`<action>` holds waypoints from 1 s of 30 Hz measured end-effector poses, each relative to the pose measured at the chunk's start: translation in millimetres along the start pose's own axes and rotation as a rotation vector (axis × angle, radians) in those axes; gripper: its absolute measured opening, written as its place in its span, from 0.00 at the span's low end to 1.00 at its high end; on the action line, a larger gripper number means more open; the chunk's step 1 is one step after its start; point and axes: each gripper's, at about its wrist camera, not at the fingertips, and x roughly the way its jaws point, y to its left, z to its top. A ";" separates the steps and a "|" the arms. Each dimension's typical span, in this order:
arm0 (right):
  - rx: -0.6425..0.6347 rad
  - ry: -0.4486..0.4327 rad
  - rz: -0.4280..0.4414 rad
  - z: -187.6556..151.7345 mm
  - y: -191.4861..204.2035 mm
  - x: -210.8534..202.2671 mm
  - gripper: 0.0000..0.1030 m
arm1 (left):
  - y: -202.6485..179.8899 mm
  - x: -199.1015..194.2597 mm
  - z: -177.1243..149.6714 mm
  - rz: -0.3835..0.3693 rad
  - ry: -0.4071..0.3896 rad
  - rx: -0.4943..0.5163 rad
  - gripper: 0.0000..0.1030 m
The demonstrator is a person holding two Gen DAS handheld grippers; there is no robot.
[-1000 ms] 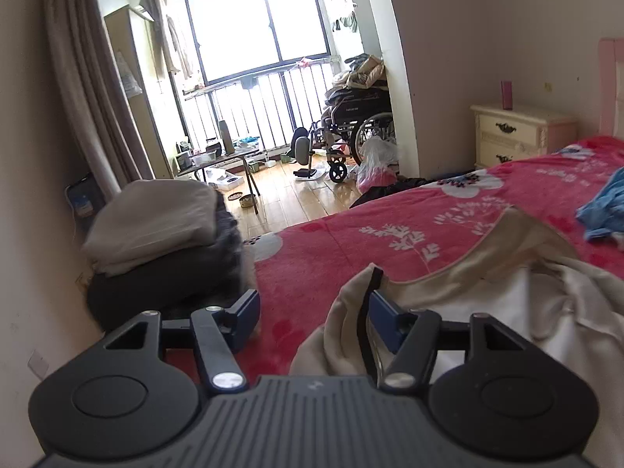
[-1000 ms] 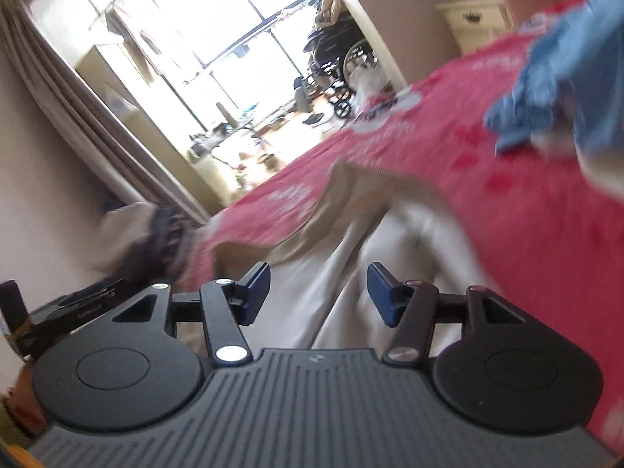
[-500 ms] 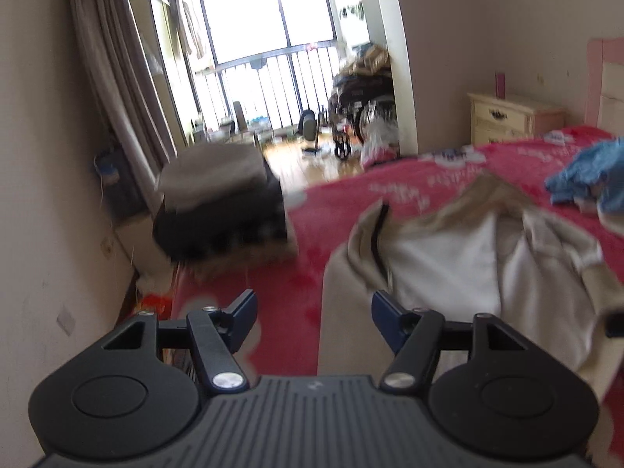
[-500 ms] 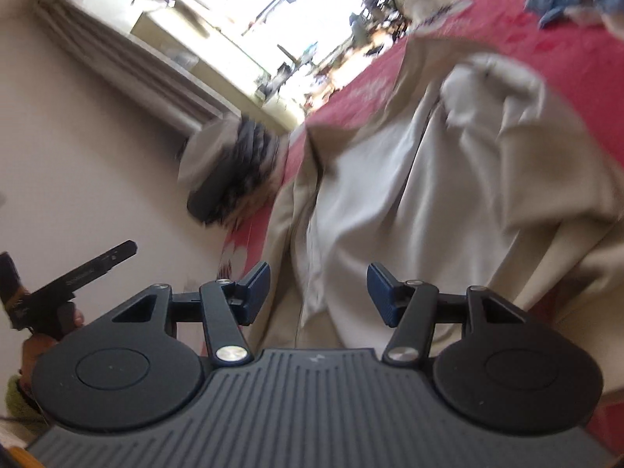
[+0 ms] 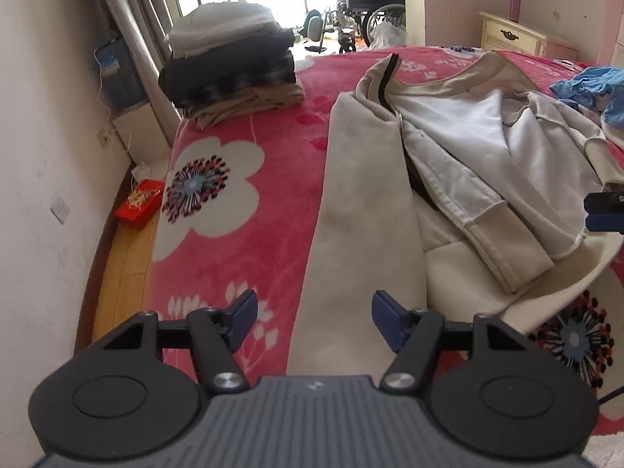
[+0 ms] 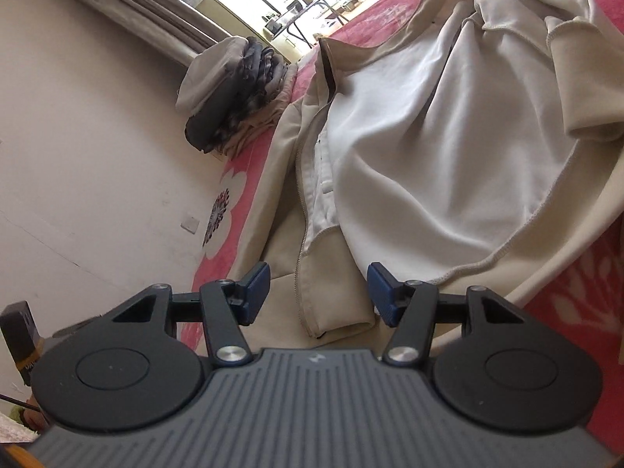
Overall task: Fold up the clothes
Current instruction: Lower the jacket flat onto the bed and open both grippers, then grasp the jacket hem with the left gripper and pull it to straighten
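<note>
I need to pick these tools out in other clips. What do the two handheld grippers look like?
The left gripper and right gripper look identical: black linkage arms with silver pivot rivets, two round black discs, a ribbed dark grey body bearing a small pale logo, and blue pads on the fingers. No sleeves are visible.

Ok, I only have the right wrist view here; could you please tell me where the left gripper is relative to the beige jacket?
Observer: The left gripper is open and empty, over the lower end of the beige jacket's long strip on the wall side.
Operator: Thanks. Is anything lying on the floor by that wall?
Observer: Yes, a red box sits on the wooden floor between the bed and the wall.
Operator: And what stands past the far end of the bed?
Observer: A cream nightstand stands against the far wall.
</note>
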 end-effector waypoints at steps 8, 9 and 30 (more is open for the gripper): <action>0.009 0.009 -0.002 -1.6 -2.4 1.1 0.53 | 6.6 -3.1 -10.0 -0.005 0.000 0.020 0.65; 0.011 0.008 -0.003 -1.8 -3.1 0.4 0.53 | 8.6 -5.7 -11.9 -0.017 0.004 0.025 0.68; 0.012 0.057 -0.039 -10.5 -3.7 14.4 0.53 | -9.5 54.0 -59.9 -0.122 0.193 0.043 0.30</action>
